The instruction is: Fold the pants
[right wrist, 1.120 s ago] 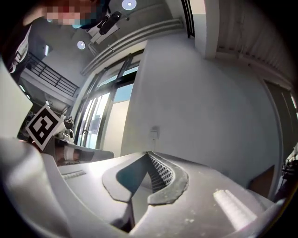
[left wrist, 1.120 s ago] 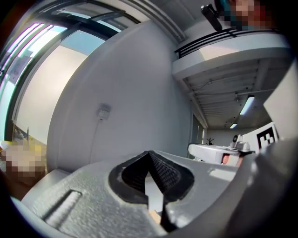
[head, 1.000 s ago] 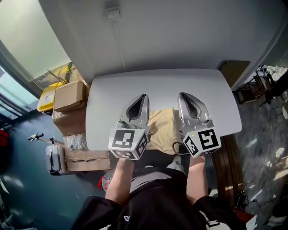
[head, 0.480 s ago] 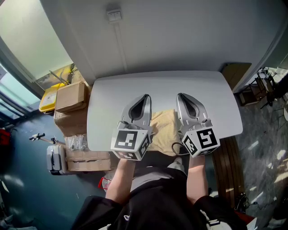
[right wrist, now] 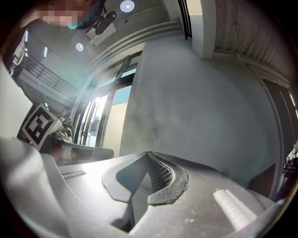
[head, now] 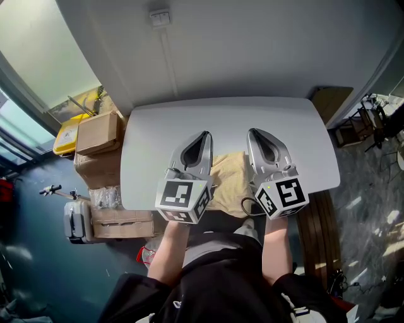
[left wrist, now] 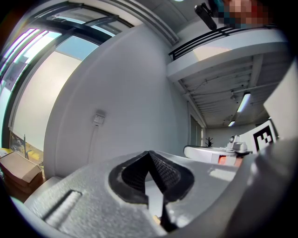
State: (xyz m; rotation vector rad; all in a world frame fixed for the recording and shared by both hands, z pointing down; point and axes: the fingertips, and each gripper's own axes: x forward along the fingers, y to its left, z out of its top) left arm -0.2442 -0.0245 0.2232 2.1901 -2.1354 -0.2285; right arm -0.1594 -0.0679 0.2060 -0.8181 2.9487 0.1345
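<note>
The left gripper has its jaws shut tip to tip, the black ribbed pads meeting along a seam with nothing caught between them. The right gripper is the same: jaws pressed together and empty. Each gripper points ahead toward a plain pale wall, roughly level, and each shows in the other's view as a white body with a marker cube at the edge of the picture.

From the head view the two grippers lie side by side, well apart, tips aimed at the far side of the bench. A bare forearm runs back from each toward the person's dark clothing at the bottom of the picture.

The pants are a small tan bundle, already folded into a compact block, at the near edge of the bench. They sit between the two grippers as seen from above, with their left and right sides hidden under the gripper bodies. Whether either gripper touches the cloth cannot be told.

The rest of the white bench top is bare. To its left stand stacked cardboard boxes, with a yellow container beyond them by the window. A wall socket sits high on the wall. A brown panel leans near the bench's far right corner.
</note>
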